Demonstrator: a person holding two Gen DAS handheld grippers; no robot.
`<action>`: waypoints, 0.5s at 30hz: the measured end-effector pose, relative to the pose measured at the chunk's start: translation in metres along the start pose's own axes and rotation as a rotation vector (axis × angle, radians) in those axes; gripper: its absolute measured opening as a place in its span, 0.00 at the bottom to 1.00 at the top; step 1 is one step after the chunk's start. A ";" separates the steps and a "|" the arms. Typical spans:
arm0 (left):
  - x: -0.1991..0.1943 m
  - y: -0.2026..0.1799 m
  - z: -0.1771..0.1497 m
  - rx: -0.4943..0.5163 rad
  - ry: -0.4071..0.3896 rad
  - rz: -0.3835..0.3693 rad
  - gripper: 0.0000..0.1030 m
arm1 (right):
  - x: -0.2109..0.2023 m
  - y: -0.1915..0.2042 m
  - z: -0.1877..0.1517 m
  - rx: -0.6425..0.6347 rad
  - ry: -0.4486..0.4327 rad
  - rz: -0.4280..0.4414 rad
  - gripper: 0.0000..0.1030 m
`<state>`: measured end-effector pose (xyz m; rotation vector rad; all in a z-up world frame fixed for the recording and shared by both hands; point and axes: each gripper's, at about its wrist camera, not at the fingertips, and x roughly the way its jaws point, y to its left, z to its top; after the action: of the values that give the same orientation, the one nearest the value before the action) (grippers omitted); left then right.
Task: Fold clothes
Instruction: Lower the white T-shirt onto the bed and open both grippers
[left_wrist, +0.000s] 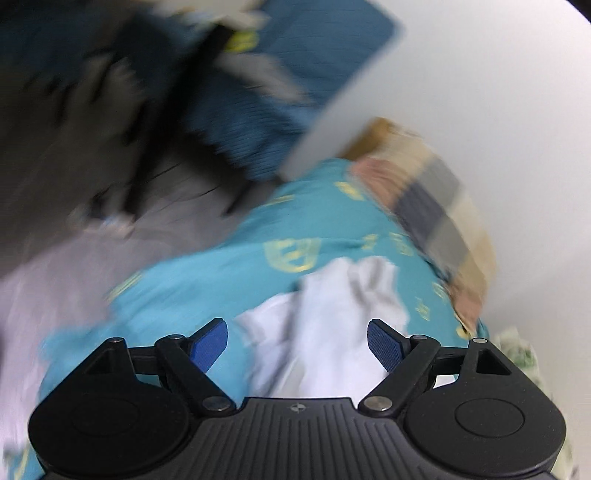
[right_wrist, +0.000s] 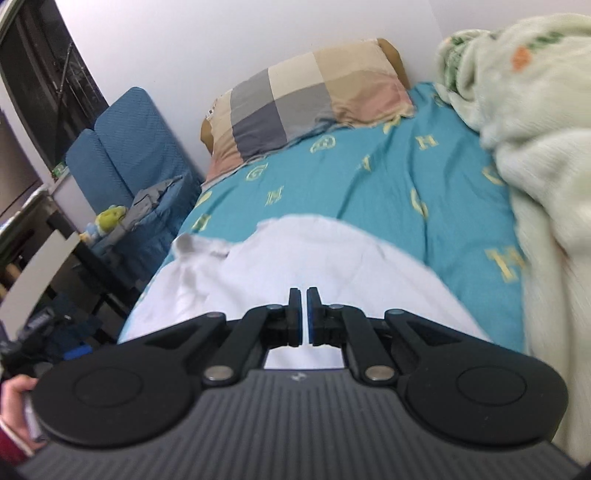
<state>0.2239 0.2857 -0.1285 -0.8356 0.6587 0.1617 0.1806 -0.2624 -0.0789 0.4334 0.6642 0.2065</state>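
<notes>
A white garment (right_wrist: 295, 258) lies on a turquoise bed sheet (right_wrist: 388, 177) with yellow letters. My right gripper (right_wrist: 304, 295) is shut just above the garment's near part; I cannot tell whether it pinches cloth. In the left wrist view, which is motion-blurred, my left gripper (left_wrist: 297, 332) is open with its blue pads (left_wrist: 208, 345) spread wide. It hovers over the crumpled white garment (left_wrist: 325, 317) on the sheet (left_wrist: 207, 266).
A checked pillow (right_wrist: 303, 96) lies at the head of the bed, also in the left wrist view (left_wrist: 432, 206). A cream blanket (right_wrist: 535, 129) is heaped along the bed's right side. A blue chair (right_wrist: 129, 147) with items stands left of the bed. A white wall (right_wrist: 221, 37) is behind.
</notes>
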 end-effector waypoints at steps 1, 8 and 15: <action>-0.004 0.010 -0.002 -0.038 0.016 -0.001 0.80 | -0.011 0.003 -0.006 0.011 0.007 -0.004 0.07; -0.006 0.051 -0.002 -0.140 0.035 -0.023 0.70 | -0.045 0.003 -0.047 0.137 0.072 0.040 0.08; 0.057 0.059 0.003 -0.150 0.013 -0.080 0.56 | -0.001 -0.007 -0.065 0.190 0.160 0.049 0.08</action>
<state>0.2481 0.3206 -0.1986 -1.0069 0.6295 0.1342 0.1383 -0.2482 -0.1272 0.6207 0.8351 0.2266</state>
